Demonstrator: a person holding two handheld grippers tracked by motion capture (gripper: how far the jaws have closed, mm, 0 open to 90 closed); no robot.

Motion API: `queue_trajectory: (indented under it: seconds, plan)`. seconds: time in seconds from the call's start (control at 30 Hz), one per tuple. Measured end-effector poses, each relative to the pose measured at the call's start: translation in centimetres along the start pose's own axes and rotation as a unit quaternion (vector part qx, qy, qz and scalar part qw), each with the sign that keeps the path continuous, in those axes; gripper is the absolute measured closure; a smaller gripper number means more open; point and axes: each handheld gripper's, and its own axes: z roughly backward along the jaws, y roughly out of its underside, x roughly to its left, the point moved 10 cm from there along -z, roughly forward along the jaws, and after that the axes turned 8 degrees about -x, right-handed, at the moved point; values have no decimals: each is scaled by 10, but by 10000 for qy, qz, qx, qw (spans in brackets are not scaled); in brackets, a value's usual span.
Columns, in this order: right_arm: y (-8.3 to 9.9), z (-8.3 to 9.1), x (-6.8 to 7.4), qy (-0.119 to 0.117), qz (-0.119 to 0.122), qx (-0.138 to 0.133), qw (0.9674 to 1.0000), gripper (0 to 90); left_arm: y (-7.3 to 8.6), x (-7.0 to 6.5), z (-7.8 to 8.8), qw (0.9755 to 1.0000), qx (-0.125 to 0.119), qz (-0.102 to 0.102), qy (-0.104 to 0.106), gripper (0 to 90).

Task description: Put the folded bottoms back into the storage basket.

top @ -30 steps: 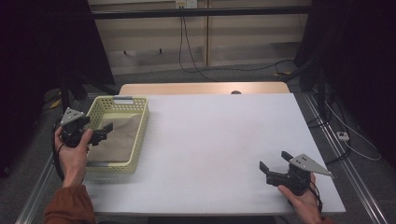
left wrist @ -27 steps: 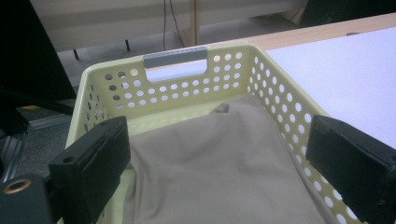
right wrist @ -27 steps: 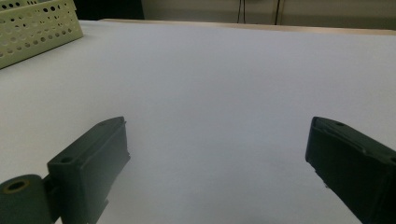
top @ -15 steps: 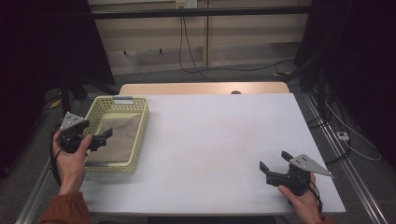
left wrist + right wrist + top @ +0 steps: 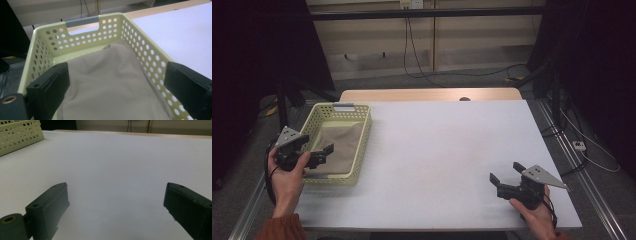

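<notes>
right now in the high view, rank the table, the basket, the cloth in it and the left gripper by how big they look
1. table
2. basket
3. cloth
4. left gripper, smallest, with its jaws apart over the basket's near end

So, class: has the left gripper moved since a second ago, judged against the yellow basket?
Yes. The left gripper has drawn back toward the person, from over the middle of the yellow basket to its near left corner, jaws open.
</notes>
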Motion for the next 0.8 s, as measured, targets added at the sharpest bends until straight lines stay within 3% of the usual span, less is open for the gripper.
queue_trajectory:
  seconds: [0.33,0.6,0.8]
  plan:
    - [0,0,0,0,-3,-1,10000,56,2,-15,8,9998,31,-174,109,66]
    - [0,0,0,3,-1,1,10000,56,2,-20,18,9997,-44,-196,103,65]
    - [0,0,0,2,-3,-9,10000,56,10,-22,24,9998,42,-148,80,65]
